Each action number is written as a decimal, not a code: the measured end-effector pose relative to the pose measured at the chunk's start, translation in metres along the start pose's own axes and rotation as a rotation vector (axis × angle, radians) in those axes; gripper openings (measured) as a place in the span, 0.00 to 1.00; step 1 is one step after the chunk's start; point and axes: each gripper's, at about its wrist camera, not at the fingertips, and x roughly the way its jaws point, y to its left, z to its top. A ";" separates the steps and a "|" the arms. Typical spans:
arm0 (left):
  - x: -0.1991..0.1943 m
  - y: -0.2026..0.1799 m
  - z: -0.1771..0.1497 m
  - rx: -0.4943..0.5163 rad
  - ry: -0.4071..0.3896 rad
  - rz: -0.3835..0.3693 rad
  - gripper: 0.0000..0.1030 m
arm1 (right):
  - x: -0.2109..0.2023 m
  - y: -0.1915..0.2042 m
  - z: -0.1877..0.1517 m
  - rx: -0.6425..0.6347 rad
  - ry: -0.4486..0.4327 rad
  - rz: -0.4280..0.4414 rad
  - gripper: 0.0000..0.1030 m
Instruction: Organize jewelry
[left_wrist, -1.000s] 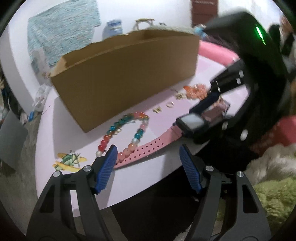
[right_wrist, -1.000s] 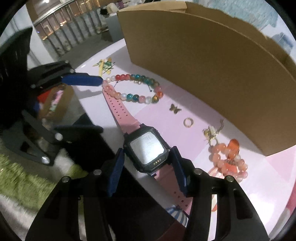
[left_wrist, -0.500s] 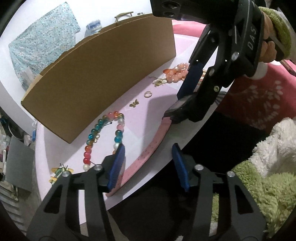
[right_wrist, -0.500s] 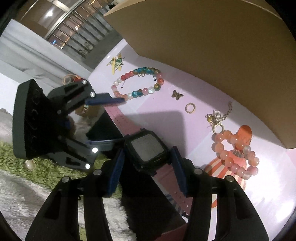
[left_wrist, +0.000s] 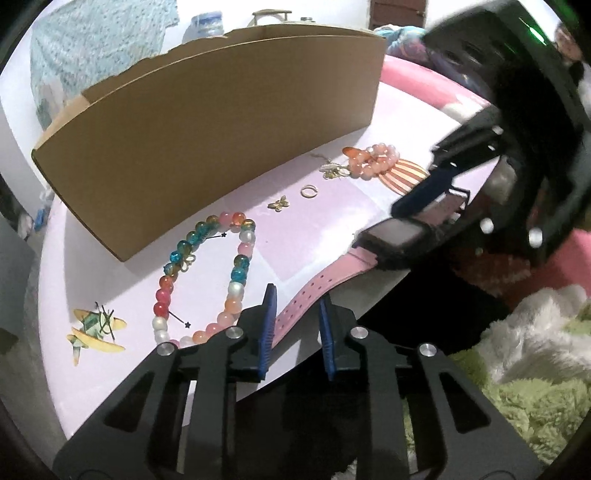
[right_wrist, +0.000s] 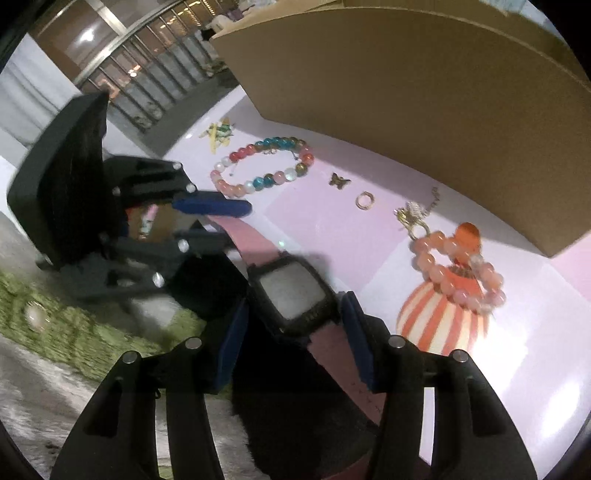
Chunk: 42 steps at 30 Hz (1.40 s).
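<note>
Left gripper (left_wrist: 297, 332) had just been closing on the pink watch strap (left_wrist: 314, 291) at the table (left_wrist: 92, 387) edge. Right gripper (right_wrist: 291, 332) clamped the watch (right_wrist: 291, 291) case; next, presumably, lifting both together toward the cardboard box (right_wrist: 424, 92).

The cardboard box (left_wrist: 207, 122) hides its own inside in both views, and its far end is cut off by the right wrist picture's edge. The right gripper (left_wrist: 436, 206) is motion-blurred in the left wrist view, covering part of the watch (left_wrist: 395, 236). The charm (right_wrist: 412, 216) is too small to make out.
</note>
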 end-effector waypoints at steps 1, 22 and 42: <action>0.000 0.001 0.000 -0.007 0.002 -0.006 0.19 | -0.001 0.002 -0.003 -0.008 -0.005 -0.035 0.50; -0.025 0.017 -0.001 -0.118 -0.059 -0.062 0.07 | -0.012 0.033 -0.045 -0.008 -0.178 -0.466 0.05; -0.123 -0.013 0.034 0.043 -0.340 0.069 0.02 | -0.100 0.091 -0.035 -0.036 -0.539 -0.692 0.05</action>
